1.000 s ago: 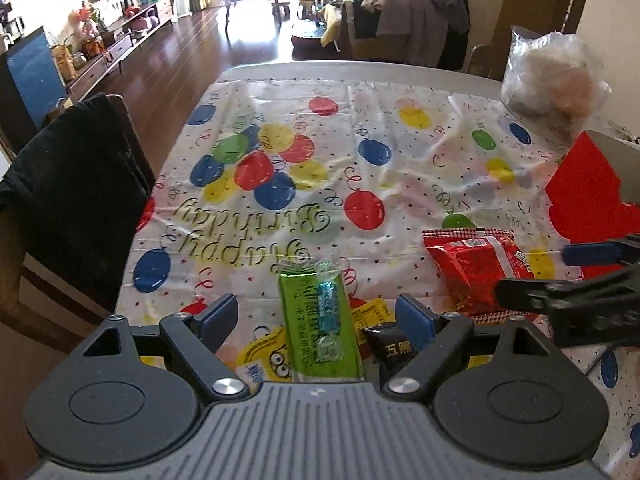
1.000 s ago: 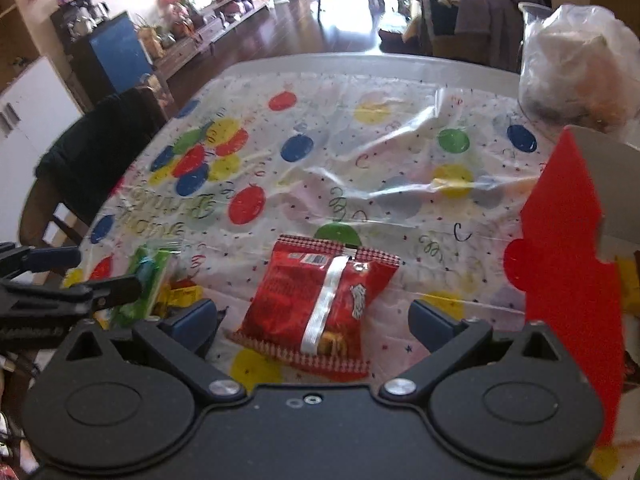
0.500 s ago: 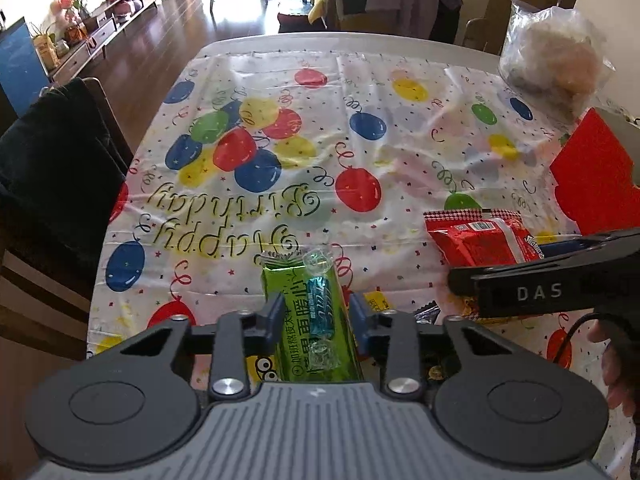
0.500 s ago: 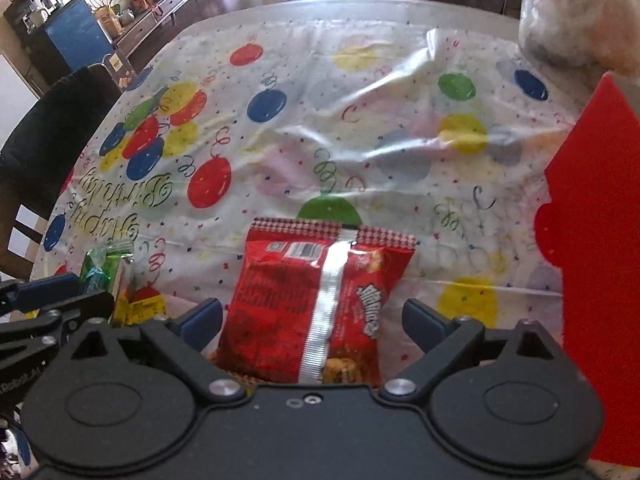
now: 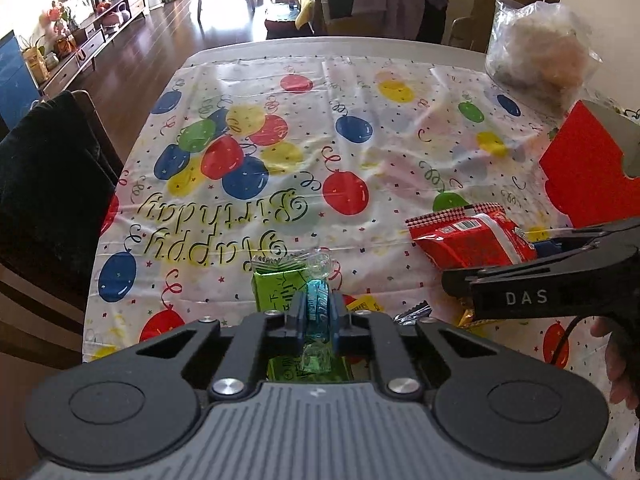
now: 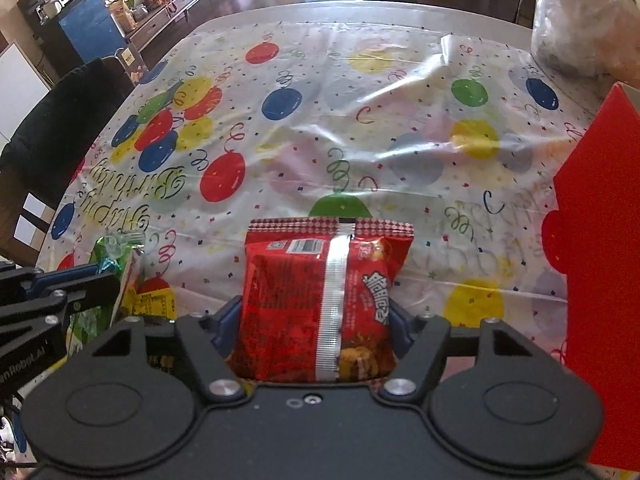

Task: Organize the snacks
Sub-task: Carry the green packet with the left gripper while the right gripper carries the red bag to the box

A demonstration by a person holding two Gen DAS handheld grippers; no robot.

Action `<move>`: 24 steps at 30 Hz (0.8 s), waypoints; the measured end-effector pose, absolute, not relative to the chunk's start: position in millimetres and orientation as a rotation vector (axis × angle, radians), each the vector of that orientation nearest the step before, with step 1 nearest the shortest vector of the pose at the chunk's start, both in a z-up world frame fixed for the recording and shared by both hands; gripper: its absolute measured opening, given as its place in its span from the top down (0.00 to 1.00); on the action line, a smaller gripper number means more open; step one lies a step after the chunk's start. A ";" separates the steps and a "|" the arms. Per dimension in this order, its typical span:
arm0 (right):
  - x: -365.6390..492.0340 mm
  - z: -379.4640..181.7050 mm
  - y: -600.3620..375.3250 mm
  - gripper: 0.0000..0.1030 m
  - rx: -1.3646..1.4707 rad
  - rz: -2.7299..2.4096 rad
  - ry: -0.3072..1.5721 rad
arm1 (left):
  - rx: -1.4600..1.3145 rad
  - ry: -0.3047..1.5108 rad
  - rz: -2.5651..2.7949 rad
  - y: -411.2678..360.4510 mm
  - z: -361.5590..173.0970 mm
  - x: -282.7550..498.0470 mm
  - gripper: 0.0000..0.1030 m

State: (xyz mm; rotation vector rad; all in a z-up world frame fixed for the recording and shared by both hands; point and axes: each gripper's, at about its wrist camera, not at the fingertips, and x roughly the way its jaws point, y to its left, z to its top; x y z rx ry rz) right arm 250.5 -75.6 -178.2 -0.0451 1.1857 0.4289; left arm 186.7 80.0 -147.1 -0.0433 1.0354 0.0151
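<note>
On the balloon tablecloth (image 5: 360,128) a blue wrapped candy (image 5: 319,298) lies atop a green packet (image 5: 272,288). My left gripper (image 5: 317,314) is shut on this candy, its pads tight against both sides. A red snack bag (image 6: 288,300) lies with its silver seam up. My right gripper (image 6: 314,326) straddles it; the jaws are closing and the pads press into the bag's sides, which bulge. The left wrist view shows the red snack bag (image 5: 472,240) under the right gripper (image 5: 540,276). My left gripper (image 6: 60,292) shows at the right wrist view's left edge.
An open red box (image 5: 580,176) stands at the right, near the red bag. A clear plastic bag (image 5: 540,52) of food sits at the back right. Small yellow packets (image 6: 154,304) lie between the grippers. A chair draped in black cloth (image 5: 44,184) stands at the table's left.
The left jaws have come together onto the blue candy. The right gripper has sunk over the red bag and its jaws have narrowed onto the bag's sides.
</note>
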 end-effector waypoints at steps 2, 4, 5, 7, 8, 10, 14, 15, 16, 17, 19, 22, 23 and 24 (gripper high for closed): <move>248.0 -174.7 -78.4 0.33 -0.043 0.428 1.174 | -0.055 1.033 0.016 81.4 -145.8 185.1 0.89; 245.4 -170.9 -81.2 0.33 -0.039 0.428 1.165 | -0.064 1.031 0.015 83.4 -144.1 183.3 0.89; 243.7 -168.4 -83.4 0.33 -0.037 0.429 1.160 | -0.073 1.029 0.015 84.3 -142.8 182.0 0.89; 239.6 -162.8 -87.8 0.33 -0.034 0.427 1.149 | -0.082 1.023 0.014 85.6 -140.0 179.2 0.89; 237.9 -160.4 -89.9 0.33 -0.031 0.426 1.145 | -0.085 1.019 0.015 86.0 -138.2 177.4 0.89; 232.5 -153.9 -95.5 0.33 -0.019 0.426 1.137 | -0.094 1.009 0.013 86.9 -133.9 172.6 0.89; 220.2 -139.9 -104.0 0.33 -0.008 0.426 1.116 | -0.111 0.993 0.012 89.0 -123.9 162.5 0.89; 216.5 -136.0 -106.5 0.33 -0.003 0.426 1.111 | -0.113 0.988 0.012 89.1 -121.0 159.8 0.89; 213.2 -132.5 -108.4 0.33 0.001 0.426 1.105 | -0.114 0.984 0.009 88.8 -118.0 157.0 0.89; 209.3 -128.6 -110.6 0.33 0.004 0.425 1.099 | -0.117 0.981 0.004 88.5 -115.1 154.3 0.89; 200.9 -120.3 -115.4 0.33 0.011 0.423 1.086 | -0.123 0.970 -0.003 87.8 -109.0 148.9 0.89; 188.0 -107.4 -123.1 0.33 0.015 0.417 1.063 | -0.125 0.956 -0.017 84.3 -99.0 140.7 0.89; 184.4 -103.6 -125.8 0.33 0.019 0.413 1.056 | -0.125 0.951 -0.025 82.4 -95.3 137.7 0.89; 180.0 -98.8 -129.4 0.33 0.027 0.409 1.049 | -0.123 0.946 -0.033 80.2 -91.7 134.7 0.89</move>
